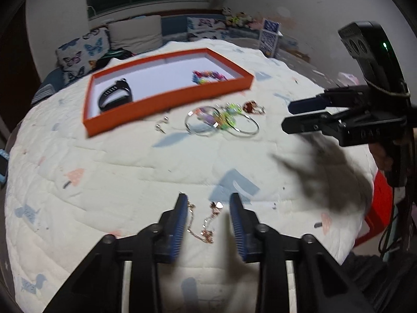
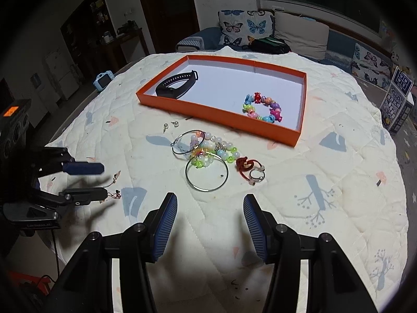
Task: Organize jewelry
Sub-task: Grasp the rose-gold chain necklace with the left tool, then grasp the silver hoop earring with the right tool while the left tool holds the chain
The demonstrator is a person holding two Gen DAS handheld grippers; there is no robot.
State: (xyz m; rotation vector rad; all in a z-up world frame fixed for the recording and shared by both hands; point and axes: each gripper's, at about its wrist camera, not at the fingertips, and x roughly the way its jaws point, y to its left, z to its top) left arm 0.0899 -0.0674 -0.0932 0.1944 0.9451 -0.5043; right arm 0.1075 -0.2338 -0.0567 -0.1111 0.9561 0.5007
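A rose-gold chain necklace [image 1: 206, 224] with a heart charm lies on the white quilt, between the blue pads of my left gripper [image 1: 208, 195]. The jaws stand apart around it and do not press on it. In the right wrist view the left gripper [image 2: 104, 181] hovers over the same chain [image 2: 116, 194]. My right gripper [image 2: 210, 195] is open with nothing in it, just in front of a silver hoop [image 2: 207, 174]. Pearl and green bead bracelets [image 2: 213, 151], a red cord piece [image 2: 243, 165] and two stud earrings [image 2: 170, 125] lie nearby. The orange tray [image 2: 216, 109] holds a black watch band [image 2: 177, 84] and a colourful bead bracelet [image 2: 263, 108].
The quilt falls away at its edges all round. A blue toy camera [image 2: 104, 80] sits at the far left edge. Butterfly pillows [image 2: 242, 27] and a black bag [image 2: 271, 44] lie behind the tray. A red object [image 1: 380, 208] stands beyond the quilt's right side.
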